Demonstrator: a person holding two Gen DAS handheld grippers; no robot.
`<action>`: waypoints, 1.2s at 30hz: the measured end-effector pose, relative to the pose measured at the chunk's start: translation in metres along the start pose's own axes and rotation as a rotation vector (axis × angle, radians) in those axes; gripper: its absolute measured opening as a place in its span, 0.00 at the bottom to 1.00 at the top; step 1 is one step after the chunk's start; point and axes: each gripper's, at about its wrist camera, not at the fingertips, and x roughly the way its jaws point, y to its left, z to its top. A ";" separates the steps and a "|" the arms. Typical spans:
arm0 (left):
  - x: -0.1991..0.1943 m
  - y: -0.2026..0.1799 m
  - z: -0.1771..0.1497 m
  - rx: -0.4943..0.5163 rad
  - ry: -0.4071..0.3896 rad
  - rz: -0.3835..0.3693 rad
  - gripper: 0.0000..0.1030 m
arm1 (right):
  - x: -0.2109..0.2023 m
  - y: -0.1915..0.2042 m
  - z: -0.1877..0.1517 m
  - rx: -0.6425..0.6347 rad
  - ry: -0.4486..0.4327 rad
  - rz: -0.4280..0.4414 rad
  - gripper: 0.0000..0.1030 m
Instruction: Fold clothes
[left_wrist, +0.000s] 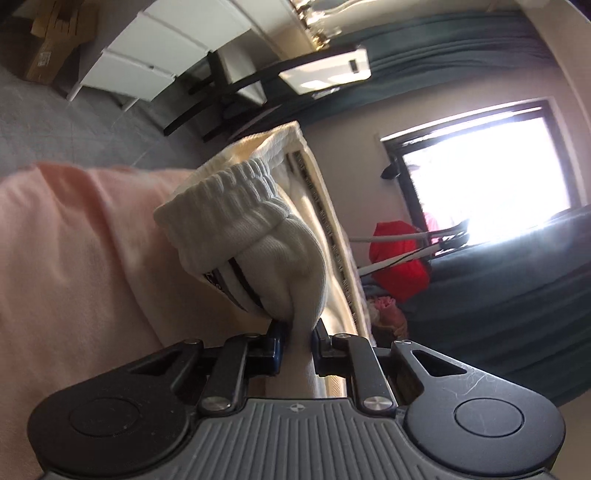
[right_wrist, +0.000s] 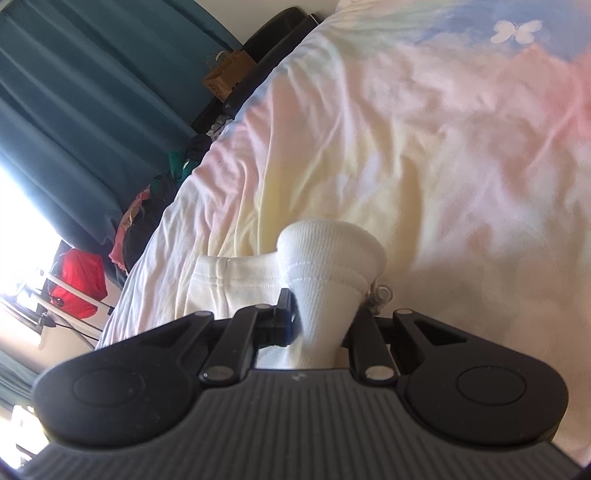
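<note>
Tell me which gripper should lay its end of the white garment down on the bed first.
Probably the right gripper. It grips ribbed white fabric low above the pastel bedspread, with more of the cloth already resting there. The left gripper holds its ribbed cuff raised, at the mattress edge.

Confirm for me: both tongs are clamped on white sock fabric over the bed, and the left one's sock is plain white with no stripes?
Not quite. The left wrist view shows dark stripes on the sock in the left tongs. The rest holds: the right tongs also clamp white sock fabric over the bed.
</note>
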 end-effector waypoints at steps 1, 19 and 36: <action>-0.014 0.000 0.004 0.004 -0.039 -0.027 0.14 | 0.000 -0.002 0.000 0.013 0.006 0.005 0.14; -0.094 0.014 0.010 -0.013 -0.078 0.277 0.13 | -0.062 -0.034 -0.004 0.274 0.003 -0.124 0.09; -0.074 -0.069 -0.042 0.470 -0.056 0.598 0.80 | -0.068 0.014 -0.007 -0.141 -0.013 -0.328 0.69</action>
